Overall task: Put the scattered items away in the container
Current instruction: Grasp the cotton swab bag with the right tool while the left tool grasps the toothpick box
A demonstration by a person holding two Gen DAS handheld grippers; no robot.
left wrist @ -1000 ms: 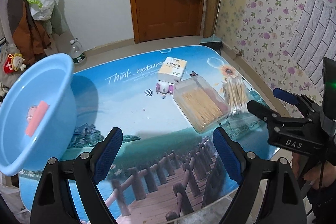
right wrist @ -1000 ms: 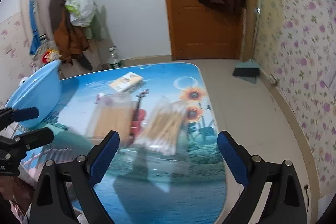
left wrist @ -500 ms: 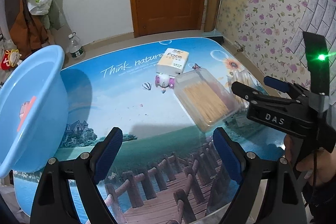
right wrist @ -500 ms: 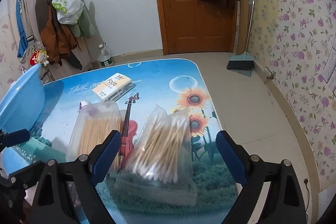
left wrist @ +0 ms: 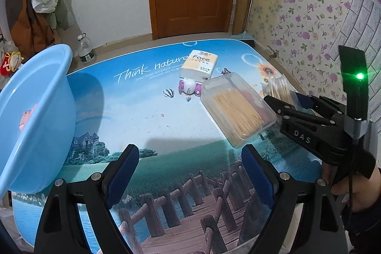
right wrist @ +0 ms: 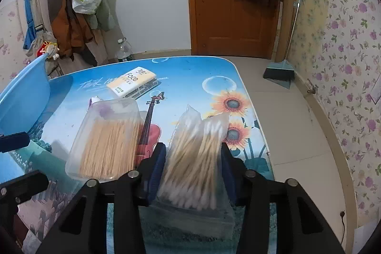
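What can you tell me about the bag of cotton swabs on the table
The bag of cotton swabs is a clear, crinkly plastic pouch packed with wooden-stemmed swabs with white tips. It sits at the table's right side, beside the clear plastic box of sticks, its sealed top pointing away from the camera. The right gripper has its blue-padded fingers closed against both sides of it. Whether it has left the tabletop cannot be told.

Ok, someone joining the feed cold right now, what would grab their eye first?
Probably the right gripper closed around the bag of cotton swabs at the table's near right. Next, the big blue basin tilted at the left edge, and the clear box of toothpicks just left of the bag. The left gripper hangs open and empty.
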